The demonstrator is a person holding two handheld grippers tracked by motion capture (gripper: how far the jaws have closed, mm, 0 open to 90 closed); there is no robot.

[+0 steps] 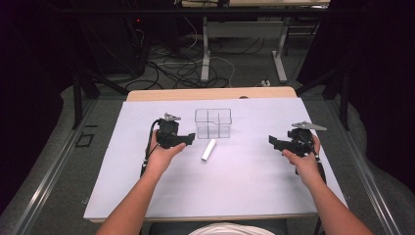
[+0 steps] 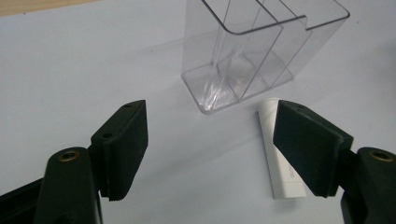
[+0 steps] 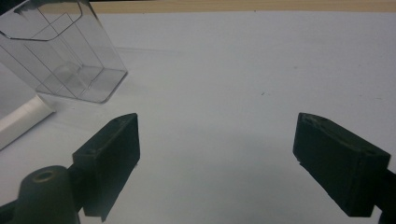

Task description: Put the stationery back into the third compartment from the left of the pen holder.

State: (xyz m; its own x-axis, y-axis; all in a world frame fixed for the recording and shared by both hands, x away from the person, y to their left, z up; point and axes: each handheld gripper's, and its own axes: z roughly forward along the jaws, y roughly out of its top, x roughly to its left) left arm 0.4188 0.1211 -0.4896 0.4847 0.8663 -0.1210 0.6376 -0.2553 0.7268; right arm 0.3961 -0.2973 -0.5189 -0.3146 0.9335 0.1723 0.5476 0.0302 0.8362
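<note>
A clear divided box [image 1: 213,122] stands mid-worktop [image 1: 244,186], a white stick [image 1: 208,150] lying just in front of it. My left gripper [image 1: 188,139] hovers beside the stick, fingers [image 2: 122,144] apart. My right gripper [image 1: 274,142] waits well off, fingers [image 3: 109,156] apart too.

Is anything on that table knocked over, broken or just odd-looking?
Nothing stands out. The clear divided container stands upright and empty on the white sheet, and the small white stick lies flat just in front of it. Both grippers, left and right, are open and hold nothing.
</note>
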